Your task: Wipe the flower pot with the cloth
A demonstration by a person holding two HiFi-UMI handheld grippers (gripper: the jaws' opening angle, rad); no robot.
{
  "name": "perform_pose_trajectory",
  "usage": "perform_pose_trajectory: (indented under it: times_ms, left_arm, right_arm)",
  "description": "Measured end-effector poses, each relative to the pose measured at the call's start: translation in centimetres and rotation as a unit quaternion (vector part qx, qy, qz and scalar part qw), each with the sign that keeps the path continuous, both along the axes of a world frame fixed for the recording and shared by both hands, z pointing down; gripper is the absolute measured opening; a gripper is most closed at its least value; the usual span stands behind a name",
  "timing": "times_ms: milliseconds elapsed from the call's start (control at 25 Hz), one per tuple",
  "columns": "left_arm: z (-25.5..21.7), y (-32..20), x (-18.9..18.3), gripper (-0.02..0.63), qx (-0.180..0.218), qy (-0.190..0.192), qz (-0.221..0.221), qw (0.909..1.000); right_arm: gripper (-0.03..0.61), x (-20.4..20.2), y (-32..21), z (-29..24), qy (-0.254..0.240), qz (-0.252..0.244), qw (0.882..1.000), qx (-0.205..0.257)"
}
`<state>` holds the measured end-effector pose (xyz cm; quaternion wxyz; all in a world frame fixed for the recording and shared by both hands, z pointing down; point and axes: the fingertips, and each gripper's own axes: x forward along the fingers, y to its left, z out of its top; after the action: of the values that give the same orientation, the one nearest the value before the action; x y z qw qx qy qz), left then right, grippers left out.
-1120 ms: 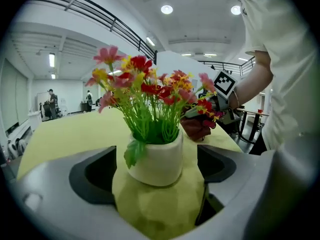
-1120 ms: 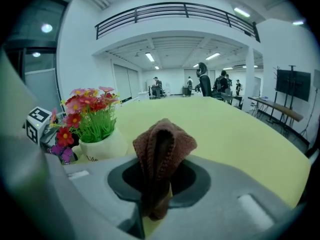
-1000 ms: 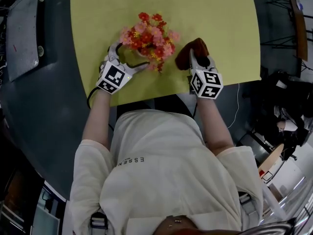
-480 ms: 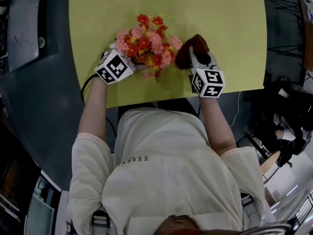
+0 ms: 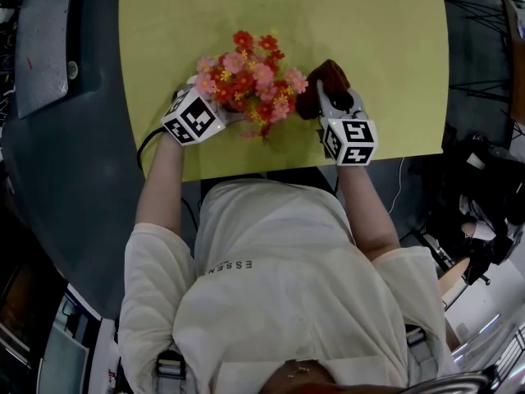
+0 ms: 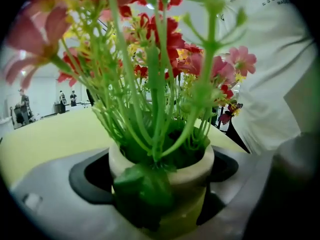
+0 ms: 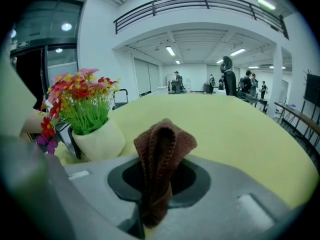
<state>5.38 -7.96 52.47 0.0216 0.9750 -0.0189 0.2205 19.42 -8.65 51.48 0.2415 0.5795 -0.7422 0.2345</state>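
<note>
A cream flower pot [image 6: 192,176] with red and pink artificial flowers [image 5: 253,80] stands near the front of the yellow-green table [image 5: 369,23]. My left gripper [image 5: 228,112] is shut on the pot, whose body fills the space between the jaws in the left gripper view. The flowers hide the pot from above. Right of the flowers, my right gripper [image 5: 330,97] is shut on a folded brown cloth [image 7: 160,149], which sticks up from between its jaws. In the right gripper view the pot [image 7: 100,140] sits close by to the left, apart from the cloth.
The table's front edge [image 5: 271,164] runs just behind both grippers, close to the person's body. A grey panel [image 5: 37,48] lies off the table at the left. The table stretches away beyond the pot [image 7: 225,124].
The left gripper, open beside the flowers a second ago, has moved in under them and shut on the pot. The right gripper with the cloth has barely shifted.
</note>
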Motion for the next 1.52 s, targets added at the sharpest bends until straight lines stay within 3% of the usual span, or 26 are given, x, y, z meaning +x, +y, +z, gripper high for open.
perform_pose_trajectory:
  times_ms: [160, 360, 520, 840, 1040, 1360, 1520]
  left_arm:
    - [-3.1, -0.9, 0.0, 0.554, -0.014, 0.037, -0.049, 0.998]
    - [-7.4, -2.7, -1.8, 0.555, -0.038, 0.039, -0.106, 0.9929]
    - [-11.5, -3.1, -2.8, 0.555, -0.061, 0.067, -0.141, 0.9859]
    - [-15.6, -4.8, -4.8, 0.555, -0.07, 0.081, -0.191, 0.9757]
    - [-17.6, -4.9, -5.3, 0.555, -0.077, 0.105, -0.195, 0.9722]
    - [-20.2, -3.7, -4.4, 0.555, -0.073, 0.11, -0.169, 0.9768]
    - [-20.9, -3.3, -3.5, 0.555, -0.076, 0.111, -0.158, 0.9782]
  right_arm:
    - [0.061, -1.2, -0.2, -0.8, -0.001, -0.025, 1.0, 0.014]
    - [0.061, -5.7, -0.9, -2.8, -0.021, -0.079, 0.996, 0.043]
    - [0.061, -9.7, -1.3, -4.7, -0.032, -0.119, 0.99, 0.069]
    - [0.061, -16.7, -1.8, -8.6, -0.055, -0.17, 0.976, 0.126]
    - [0.061, -20.3, -1.0, -10.2, -0.069, -0.205, 0.965, 0.146]
    - [0.061, -24.1, 1.0, -11.8, -0.117, -0.226, 0.957, 0.143]
    - [0.06, -22.9, 1.3, -11.7, -0.112, -0.224, 0.957, 0.148]
